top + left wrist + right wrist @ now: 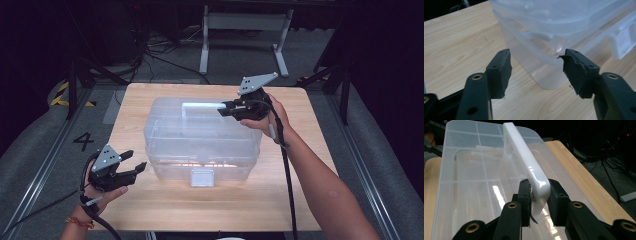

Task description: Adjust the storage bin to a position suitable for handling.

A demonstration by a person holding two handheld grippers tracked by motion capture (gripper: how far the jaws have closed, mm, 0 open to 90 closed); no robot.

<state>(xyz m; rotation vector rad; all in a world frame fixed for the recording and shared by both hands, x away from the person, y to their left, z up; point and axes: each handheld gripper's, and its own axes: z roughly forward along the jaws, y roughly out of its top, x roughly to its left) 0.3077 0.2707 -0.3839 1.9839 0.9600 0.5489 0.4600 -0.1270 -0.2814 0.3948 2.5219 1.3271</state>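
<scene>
A clear plastic storage box (200,142) with a lid and a front latch (202,177) sits in the middle of the wooden table (165,205). Its white carry handle (202,106) stands raised above the lid. My right gripper (223,109) is shut on the right end of that handle (534,176), the pads (525,197) pressing it from both sides. My left gripper (139,164) is open, just off the box's near left corner (544,75), with nothing between its pads (501,72).
The box lid (469,182) is divided into a grid of panels. Bare table lies in front of and to the left of the box. A grey metal stand (245,30) and cables (165,45) are on the floor beyond the far edge.
</scene>
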